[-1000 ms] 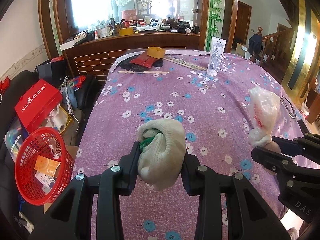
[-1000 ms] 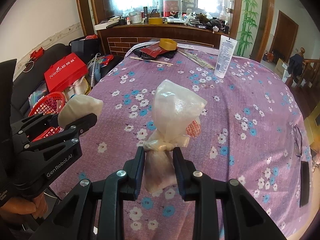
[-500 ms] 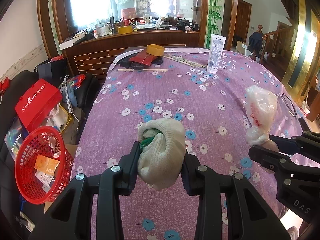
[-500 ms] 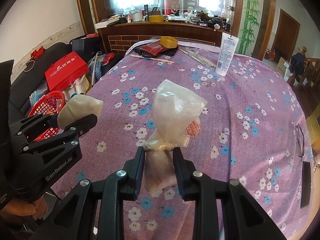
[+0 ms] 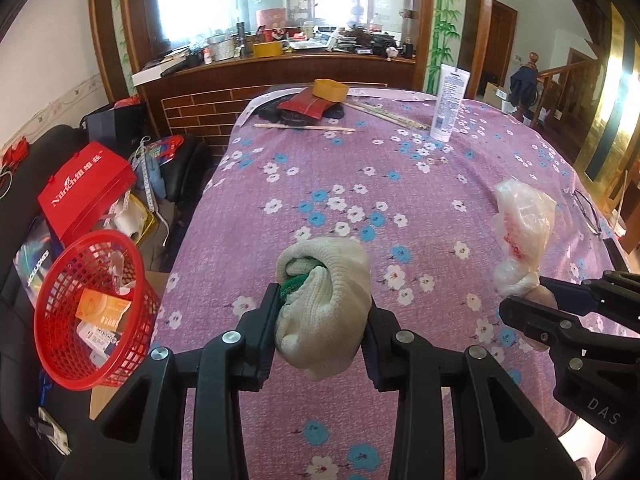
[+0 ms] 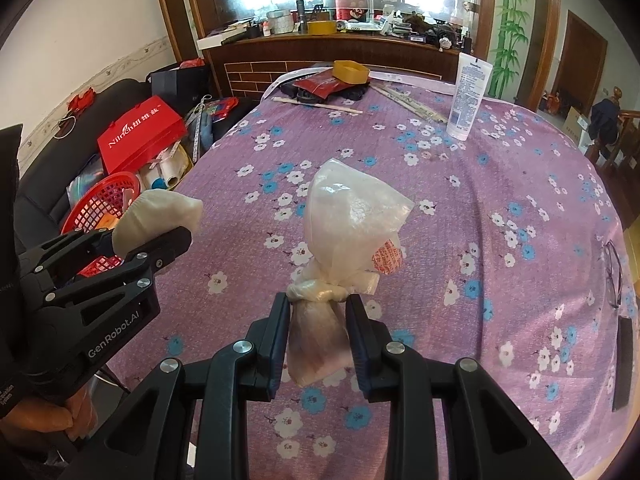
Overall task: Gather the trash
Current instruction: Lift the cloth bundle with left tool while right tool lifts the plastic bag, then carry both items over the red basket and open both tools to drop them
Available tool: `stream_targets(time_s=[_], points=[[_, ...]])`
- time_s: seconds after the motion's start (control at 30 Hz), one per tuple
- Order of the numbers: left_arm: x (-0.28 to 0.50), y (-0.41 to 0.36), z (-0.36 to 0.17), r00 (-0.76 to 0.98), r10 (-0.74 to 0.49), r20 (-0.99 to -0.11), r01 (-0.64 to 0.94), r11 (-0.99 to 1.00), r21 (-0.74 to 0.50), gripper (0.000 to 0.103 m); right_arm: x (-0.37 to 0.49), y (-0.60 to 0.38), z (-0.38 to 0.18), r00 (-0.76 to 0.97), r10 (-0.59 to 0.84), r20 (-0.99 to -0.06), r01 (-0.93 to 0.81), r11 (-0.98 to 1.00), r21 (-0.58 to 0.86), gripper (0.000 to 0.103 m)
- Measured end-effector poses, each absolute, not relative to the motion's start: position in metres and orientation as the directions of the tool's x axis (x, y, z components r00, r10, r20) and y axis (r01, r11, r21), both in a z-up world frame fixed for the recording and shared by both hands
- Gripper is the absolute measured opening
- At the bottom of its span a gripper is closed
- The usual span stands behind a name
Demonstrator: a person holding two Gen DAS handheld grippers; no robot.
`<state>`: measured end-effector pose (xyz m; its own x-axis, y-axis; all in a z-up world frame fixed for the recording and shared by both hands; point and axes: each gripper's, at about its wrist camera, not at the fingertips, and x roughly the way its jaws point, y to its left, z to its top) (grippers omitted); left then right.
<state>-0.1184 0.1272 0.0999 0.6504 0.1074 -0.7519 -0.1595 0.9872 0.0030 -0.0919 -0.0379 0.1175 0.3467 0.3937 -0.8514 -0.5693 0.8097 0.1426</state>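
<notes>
Your left gripper (image 5: pixel 322 320) pinches a rolled white sock (image 5: pixel 324 300); your right gripper (image 6: pixel 318 336) clamps a knotted plastic bag (image 6: pixel 348 232) above the table (image 6: pixel 500 184)

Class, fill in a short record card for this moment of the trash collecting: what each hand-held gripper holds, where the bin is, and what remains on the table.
left hand-held gripper: shut on a balled white knit glove
right hand-held gripper: shut on a knotted clear plastic bag, gripped below the knot
bin: red mesh basket, off the table's left edge, some wrappers already inside
table: purple floral cloth
remaining at far end: white tube standing upright, chopsticks, yellow tape roll, red packet
</notes>
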Motion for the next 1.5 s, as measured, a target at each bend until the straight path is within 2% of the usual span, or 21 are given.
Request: stream_targets(time_s=[0.47, 0.93, 1.17, 1.5], points=[[-0.15, 0.199, 0.12, 0.663, 0.199, -0.722, -0.328, 0.944, -0.041, 0.035, -0.098, 0.004, 0.119, 0.289, 0.429, -0.856, -0.648, 0.745, 0.155, 0.031], [-0.2, 0.329, 0.129, 0.598, 0.366, -0.713, -0.565, 0.824, -0.051, 0.035, -0.102, 0.137, 0.15, 0.121, 0.574, -0.81, -0.796, 0.544, 0.267, 0.031], [-0.207, 0.362, 0.116, 0.558, 0.39, -0.732, -0.604, 0.797, -0.035, 0.035, -0.112, 0.199, 0.15, 0.058, 0.587, -0.808, -0.84, 0.465, 0.278, 0.031], [-0.2, 0.377, 0.102, 0.543, 0.389, -0.744, -0.607, 0.794, -0.028, 0.035, -0.107, 0.236, 0.135, -0.008, 0.558, -0.829, -0.839, 0.447, 0.309, 0.031]])
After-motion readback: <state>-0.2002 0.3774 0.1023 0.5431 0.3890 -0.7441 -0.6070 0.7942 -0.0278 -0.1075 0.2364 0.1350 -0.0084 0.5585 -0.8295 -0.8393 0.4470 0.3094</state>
